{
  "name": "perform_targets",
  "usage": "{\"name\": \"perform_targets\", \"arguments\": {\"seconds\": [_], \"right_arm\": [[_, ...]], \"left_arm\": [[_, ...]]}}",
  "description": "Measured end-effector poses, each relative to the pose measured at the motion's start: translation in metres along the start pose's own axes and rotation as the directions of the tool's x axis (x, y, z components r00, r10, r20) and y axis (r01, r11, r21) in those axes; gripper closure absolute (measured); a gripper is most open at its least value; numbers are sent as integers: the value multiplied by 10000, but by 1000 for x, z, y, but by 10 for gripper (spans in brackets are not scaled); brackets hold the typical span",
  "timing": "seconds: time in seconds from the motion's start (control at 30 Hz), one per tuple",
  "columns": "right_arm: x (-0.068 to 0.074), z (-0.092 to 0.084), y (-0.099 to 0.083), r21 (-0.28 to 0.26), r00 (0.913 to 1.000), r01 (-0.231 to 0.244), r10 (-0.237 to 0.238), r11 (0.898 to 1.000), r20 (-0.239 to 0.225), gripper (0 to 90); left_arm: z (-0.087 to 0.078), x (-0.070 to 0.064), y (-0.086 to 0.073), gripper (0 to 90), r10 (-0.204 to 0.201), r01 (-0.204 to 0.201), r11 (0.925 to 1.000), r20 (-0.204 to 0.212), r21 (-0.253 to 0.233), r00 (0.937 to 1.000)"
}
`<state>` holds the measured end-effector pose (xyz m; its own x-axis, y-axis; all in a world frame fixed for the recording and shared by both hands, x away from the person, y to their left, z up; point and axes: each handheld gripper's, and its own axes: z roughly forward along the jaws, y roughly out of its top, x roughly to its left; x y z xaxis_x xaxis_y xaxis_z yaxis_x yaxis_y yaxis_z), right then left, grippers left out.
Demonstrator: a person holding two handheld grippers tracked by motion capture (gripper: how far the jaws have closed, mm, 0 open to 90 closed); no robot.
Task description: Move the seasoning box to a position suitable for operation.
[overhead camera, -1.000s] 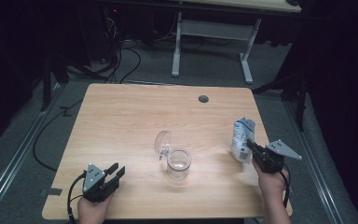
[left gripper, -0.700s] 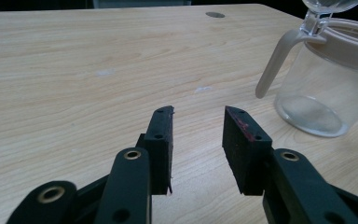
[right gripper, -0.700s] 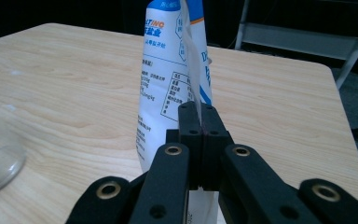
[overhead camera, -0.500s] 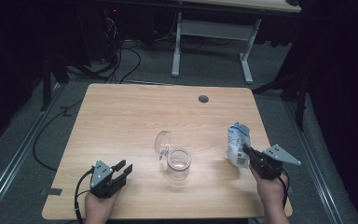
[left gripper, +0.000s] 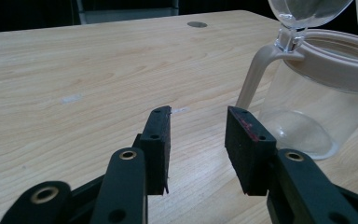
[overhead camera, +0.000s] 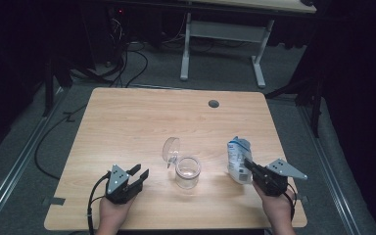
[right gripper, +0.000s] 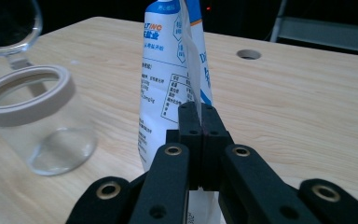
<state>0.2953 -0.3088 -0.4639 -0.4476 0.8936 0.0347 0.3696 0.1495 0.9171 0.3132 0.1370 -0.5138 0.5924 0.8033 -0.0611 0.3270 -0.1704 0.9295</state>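
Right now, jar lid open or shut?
Open. The jar's clear lid is flipped up on its hinge, mouth exposed; the jar looks empty.

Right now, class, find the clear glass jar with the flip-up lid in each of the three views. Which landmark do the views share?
High view: the jar stands at the table's near middle, between the two grippers.
Left gripper view: the jar is at the right edge, beyond the jaws.
Right gripper view: the jar is at the left, beside the pouch.
Shared landmark: the round cable hole.
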Motion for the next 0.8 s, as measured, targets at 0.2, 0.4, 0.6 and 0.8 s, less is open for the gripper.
{"name": "perform_targets", "arguments": {"seconds": [0.2, 0.4, 0.6, 0.8], "right_arm": [[16, 9, 5, 130, 9992, -30, 36, 9999, -406, 900], [31, 13, 17, 407, 9992, 82, -66, 9991, -394, 900], [44, 12, 24, 693, 9989, 200, -170, 9974, -437, 900], [50, 16, 31, 1528, 9965, 691, -611, 9858, -565, 900]], "left_arm": [[4, 0, 0, 624, 8, -10, 10000, 388, 49, 9992], [6, -6, -1, 612, 71, -62, 9999, 930, -100, 9956], [6, -13, -3, 606, 259, -245, 9996, 1191, -126, 9925], [7, -14, -4, 597, 277, -266, 9996, 1166, -103, 9928]]}}
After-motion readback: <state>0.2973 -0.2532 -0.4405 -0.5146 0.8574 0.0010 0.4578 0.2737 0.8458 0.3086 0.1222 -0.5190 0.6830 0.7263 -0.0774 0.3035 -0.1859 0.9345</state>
